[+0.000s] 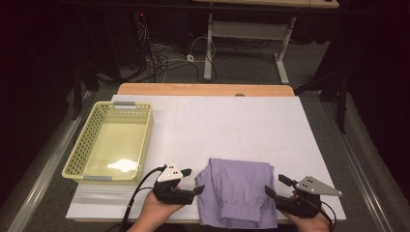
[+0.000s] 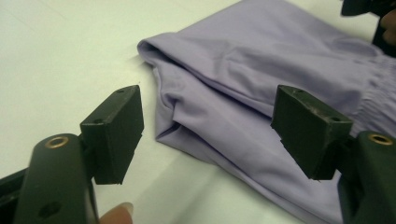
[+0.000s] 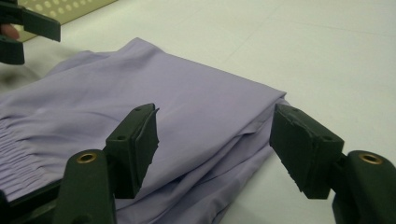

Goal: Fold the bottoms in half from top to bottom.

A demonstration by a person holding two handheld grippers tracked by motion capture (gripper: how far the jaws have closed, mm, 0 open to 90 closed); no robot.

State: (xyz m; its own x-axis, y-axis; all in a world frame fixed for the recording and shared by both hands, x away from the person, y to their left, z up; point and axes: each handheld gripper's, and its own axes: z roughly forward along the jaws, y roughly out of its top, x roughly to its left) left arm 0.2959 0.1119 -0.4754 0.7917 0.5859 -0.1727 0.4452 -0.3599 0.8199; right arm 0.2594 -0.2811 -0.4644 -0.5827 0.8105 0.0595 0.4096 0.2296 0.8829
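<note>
High view first: we see folded lilac shorts lying flat at the near edge of the desk, elastic waistband toward us, on the white sheet that covers most of the top. Our left hand-held gripper sits just beside the shorts' left edge, and our right hand-held gripper just beside the right edge — one on each flank, both pointing inward at the cloth. A yellow basket stands well apart at the left side of the desk, nothing visible in it.

Left gripper view: the left hand-held gripper has its jaws standing apart, nothing pinched; the shorts lie ahead and between them, a folded corner nearest, and the pads do not press on the fabric.

Right gripper view: the right hand-held gripper is likewise spread — the shorts run under and between the jaws, layered edges showing at the fold, but neither pad clamps them. The basket shows at the far top left.
</note>
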